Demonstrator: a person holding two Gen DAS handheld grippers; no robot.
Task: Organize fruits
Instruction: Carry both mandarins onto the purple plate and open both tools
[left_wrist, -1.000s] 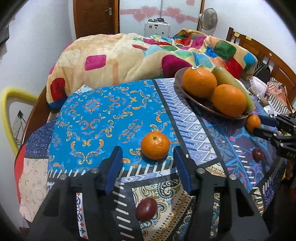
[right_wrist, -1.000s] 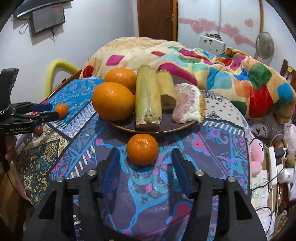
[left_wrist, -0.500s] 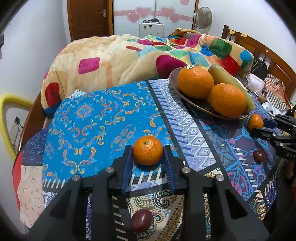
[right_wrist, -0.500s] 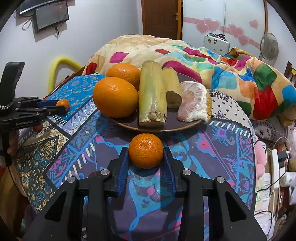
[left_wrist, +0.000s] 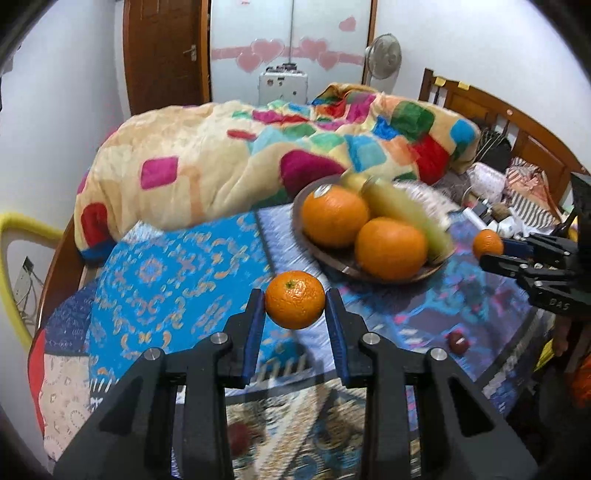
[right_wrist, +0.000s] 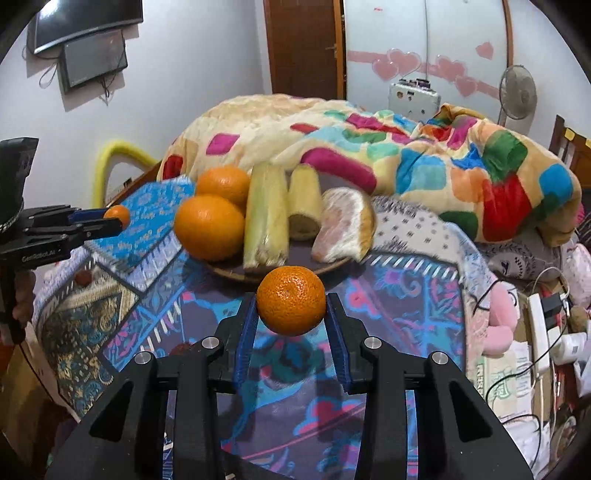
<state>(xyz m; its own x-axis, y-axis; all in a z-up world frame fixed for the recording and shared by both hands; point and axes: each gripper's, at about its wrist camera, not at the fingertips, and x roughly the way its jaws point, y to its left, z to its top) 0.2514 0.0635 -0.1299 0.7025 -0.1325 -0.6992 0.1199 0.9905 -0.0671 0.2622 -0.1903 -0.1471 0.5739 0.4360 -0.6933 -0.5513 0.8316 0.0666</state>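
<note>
My left gripper (left_wrist: 295, 301) is shut on a small mandarin (left_wrist: 294, 299) and holds it above the patterned tablecloth. My right gripper (right_wrist: 291, 302) is shut on another small mandarin (right_wrist: 291, 300), lifted just in front of the brown fruit plate (right_wrist: 236, 271). The plate (left_wrist: 332, 258) holds two large oranges (left_wrist: 334, 216), two yellow-green stalks (right_wrist: 266, 218) and a peeled pomelo piece (right_wrist: 345, 225). The right gripper with its mandarin (left_wrist: 487, 243) shows at the right of the left wrist view; the left gripper with its mandarin (right_wrist: 118, 216) shows at the left of the right wrist view.
Small dark red fruits lie on the cloth (left_wrist: 458, 341), (left_wrist: 240, 435), (right_wrist: 84, 277). A bed with a colourful blanket (left_wrist: 258, 147) stands behind the table. Clutter, cables and a soft toy (right_wrist: 498, 321) lie beyond the table's right edge.
Both grippers closed on their mandarins, then lifted them off the cloth. The views have tilted upward, and the background is motion-blurred.
</note>
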